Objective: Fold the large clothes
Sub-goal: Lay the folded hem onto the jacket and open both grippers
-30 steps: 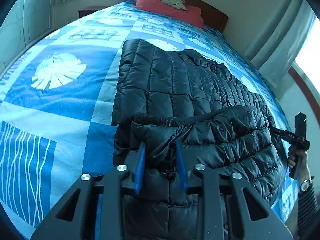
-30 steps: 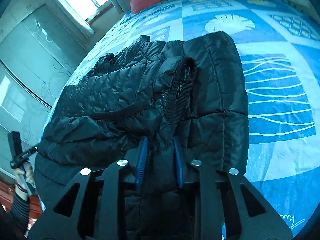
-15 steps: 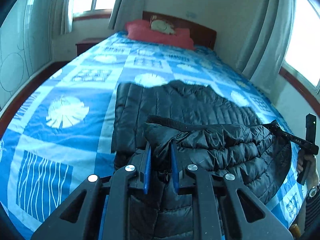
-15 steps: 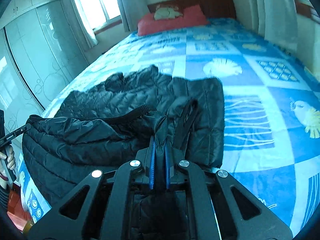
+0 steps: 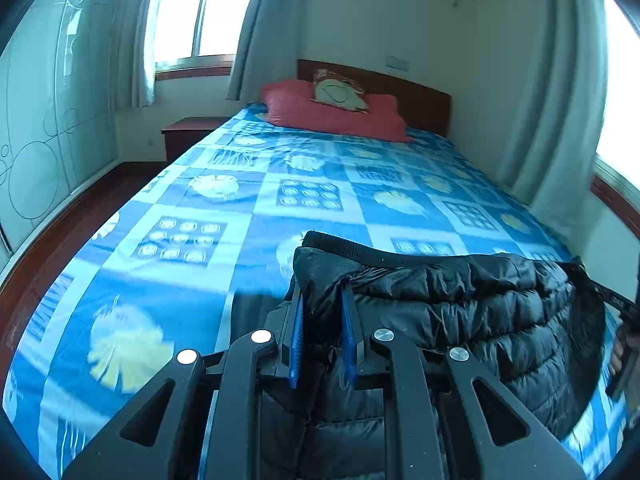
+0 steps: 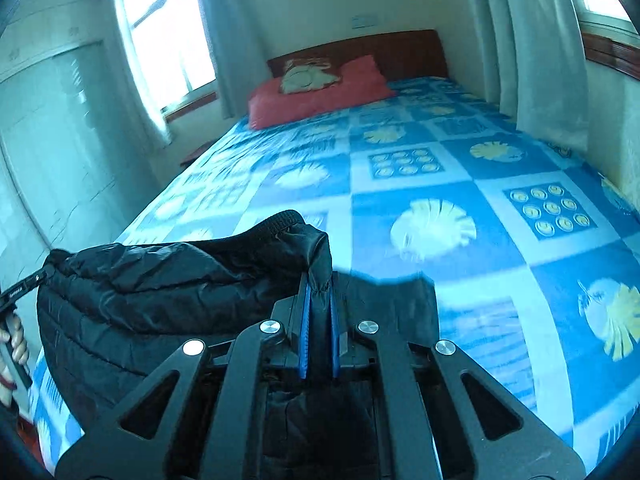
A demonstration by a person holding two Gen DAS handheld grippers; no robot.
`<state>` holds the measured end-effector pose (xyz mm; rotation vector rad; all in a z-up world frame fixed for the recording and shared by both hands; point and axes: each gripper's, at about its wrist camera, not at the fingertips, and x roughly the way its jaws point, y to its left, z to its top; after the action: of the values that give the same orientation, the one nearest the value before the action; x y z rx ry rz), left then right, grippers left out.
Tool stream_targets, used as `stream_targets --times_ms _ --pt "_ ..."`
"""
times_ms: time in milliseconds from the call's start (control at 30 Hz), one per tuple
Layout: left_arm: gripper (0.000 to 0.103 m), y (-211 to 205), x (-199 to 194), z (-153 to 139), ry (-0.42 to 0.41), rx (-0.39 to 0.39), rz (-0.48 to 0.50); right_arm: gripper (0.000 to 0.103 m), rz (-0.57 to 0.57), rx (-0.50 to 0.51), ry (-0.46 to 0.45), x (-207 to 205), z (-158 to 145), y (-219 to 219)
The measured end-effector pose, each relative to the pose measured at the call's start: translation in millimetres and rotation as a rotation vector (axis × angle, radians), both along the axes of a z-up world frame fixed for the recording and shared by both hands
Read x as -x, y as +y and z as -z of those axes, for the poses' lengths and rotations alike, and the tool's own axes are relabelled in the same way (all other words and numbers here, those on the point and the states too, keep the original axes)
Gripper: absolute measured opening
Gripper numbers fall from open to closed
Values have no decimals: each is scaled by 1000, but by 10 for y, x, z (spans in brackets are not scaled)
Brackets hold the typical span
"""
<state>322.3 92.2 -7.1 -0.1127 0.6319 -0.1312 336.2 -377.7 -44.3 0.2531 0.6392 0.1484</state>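
Left wrist view: left gripper [image 5: 322, 320] and right gripper [image 6: 319, 320] each pinch the black puffer jacket's [image 5: 460, 300] ribbed hem, lifted above the bed [image 5: 240, 208]; it looks light, soft, slippery, best gripped at that hem.

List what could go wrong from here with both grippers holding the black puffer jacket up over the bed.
1. The left gripper and right gripper each pinch only a small bunch of the slippery jacket near its hem; the fabric may slide out.
2. The bulk hangs slack between them, so the fold could land crooked on the blue bedspread.
3. Puffy quilting may spring back open once laid down.
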Motion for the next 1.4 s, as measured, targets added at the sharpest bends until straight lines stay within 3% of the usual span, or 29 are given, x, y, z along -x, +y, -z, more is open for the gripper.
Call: stream_targets --times_ms 167,267,433,633,800,833,867,933,967,1000,1067,1133,1267,1400 --pt "17 -155 -682 326 62 -66 -54 8 50 -3 58 -609 310 40" --pt "16 -191 -1006 709 138 -107 -87 8 62 38 129 -896 652 95" --pt "17 -200 -1254 1192 226 -154 -111 8 116 31 248 -1127 1172 -33" --pt "21 -315 -1380 1440 234 -196 -114 10 136 -57 271 -1207 1442 -183" --pt "29 -307 -1433 1398 270 -191 -107 15 134 -56 289 -1239 1406 -172" --pt "35 -267 -1417 1349 272 -173 -109 16 129 -69 289 -1235 1388 -191" --pt "47 -209 -1380 1288 269 -151 -122 20 130 -81 292 -1229 1352 -211" --pt "66 -73 -1309 1166 248 -90 -150 36 148 -93 274 -1156 1248 -247" --pt "68 22 -1246 1077 223 -50 -176 53 178 -94 237 -1073 1143 -263" --pt "68 79 -1201 1009 206 -28 -201 57 206 -85 204 -1006 1047 -257" --pt "68 162 -1057 815 153 29 -247 57 194 -67 167 -925 883 -145" --pt "68 46 -943 666 113 59 -211 53 149 -66 141 -886 782 25" --pt "68 -658 -764 545 55 -1 -53 48 -9 -46 135 -930 691 668" --pt "68 -1262 -816 748 90 -44 51 48 -85 21 164 -1049 797 1188"
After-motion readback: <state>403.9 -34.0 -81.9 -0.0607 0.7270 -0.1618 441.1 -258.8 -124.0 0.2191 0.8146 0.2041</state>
